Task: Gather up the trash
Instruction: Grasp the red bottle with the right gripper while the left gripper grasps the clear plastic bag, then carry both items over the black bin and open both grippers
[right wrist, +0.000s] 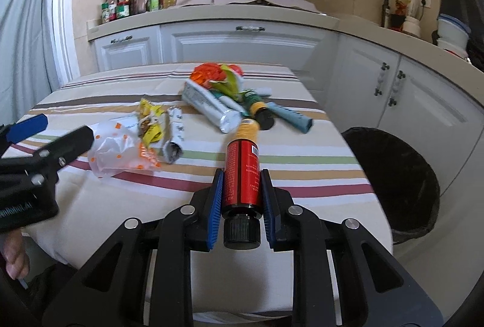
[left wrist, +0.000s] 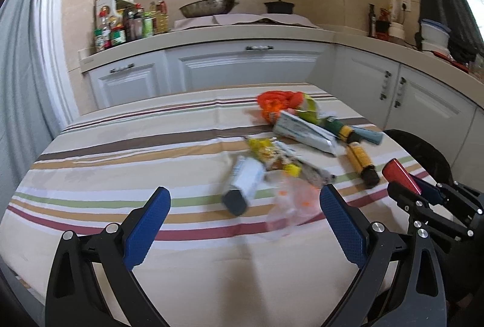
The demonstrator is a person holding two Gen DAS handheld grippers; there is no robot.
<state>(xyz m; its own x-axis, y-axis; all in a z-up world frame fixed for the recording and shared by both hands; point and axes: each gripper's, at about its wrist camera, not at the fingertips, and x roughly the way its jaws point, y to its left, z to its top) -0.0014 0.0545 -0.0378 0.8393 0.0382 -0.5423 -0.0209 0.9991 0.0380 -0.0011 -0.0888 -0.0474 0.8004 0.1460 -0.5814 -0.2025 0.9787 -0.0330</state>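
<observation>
My right gripper is shut on a red bottle with a black cap, held above the table's near right part; it also shows in the left wrist view. My left gripper is open and empty above the striped tablecloth, just short of a white tube with a black cap and a clear plastic bag with orange dots. Further back lie yellow wrappers, a white box, an orange bag and yellow-black bottles.
A black-lined trash bin stands on the floor right of the table. White cabinets and a counter with bottles, a wok and a pot run behind the table and along the right.
</observation>
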